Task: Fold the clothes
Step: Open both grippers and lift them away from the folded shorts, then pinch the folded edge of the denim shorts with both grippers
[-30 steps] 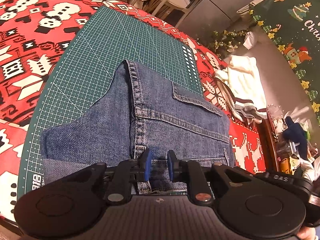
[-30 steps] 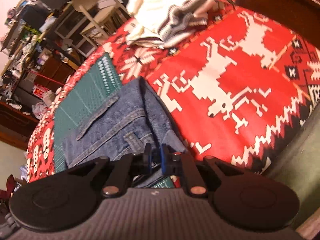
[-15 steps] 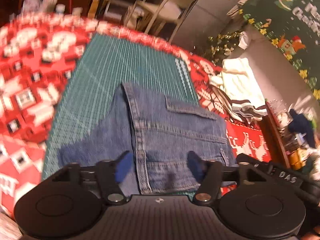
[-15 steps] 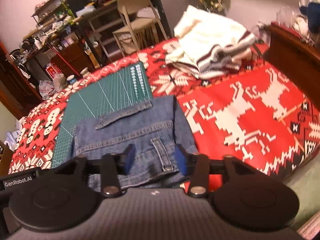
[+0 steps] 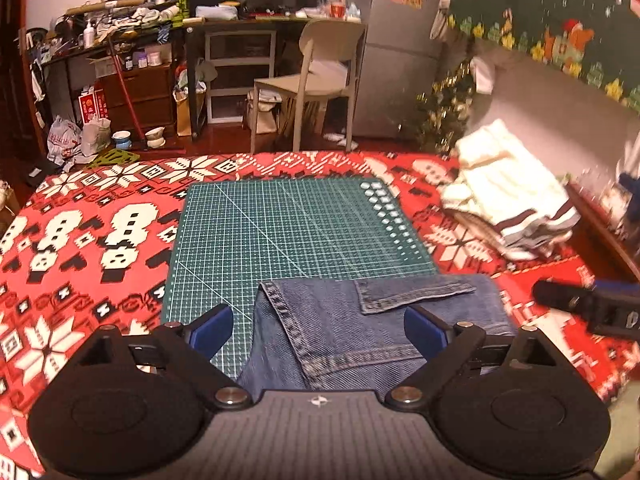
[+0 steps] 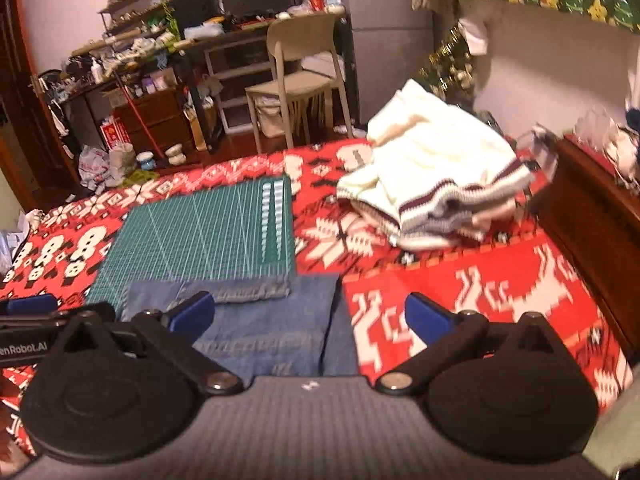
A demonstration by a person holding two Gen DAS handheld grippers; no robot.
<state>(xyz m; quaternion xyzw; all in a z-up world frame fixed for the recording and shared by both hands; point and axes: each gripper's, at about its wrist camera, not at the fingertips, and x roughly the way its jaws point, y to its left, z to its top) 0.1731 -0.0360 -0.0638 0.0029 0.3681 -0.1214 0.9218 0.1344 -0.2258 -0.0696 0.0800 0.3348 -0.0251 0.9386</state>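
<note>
Folded blue jeans (image 5: 360, 320) lie at the near edge of a green cutting mat (image 5: 288, 232), with a hem strip across the top. My left gripper (image 5: 318, 330) hovers over the jeans' left part. Its jaws are opening wide, and the blue pads do not touch the denim. In the right wrist view, the jeans (image 6: 272, 320) lie half on the mat (image 6: 208, 236) and half on the red cloth. My right gripper (image 6: 310, 318) hangs above their right edge. Its jaws are also opening and hold nothing.
A red patterned cloth (image 5: 100, 240) covers the table. A folded white sweater (image 6: 432, 184) lies at the back right, next to a dark wooden edge (image 6: 592, 208). A beige chair (image 5: 316, 80) and a cluttered desk stand behind the table.
Both grippers went from shut on the jeans' near edge to wide open and let the denim go. Both rose and rolled level. The jeans stay folded on the mat.
</note>
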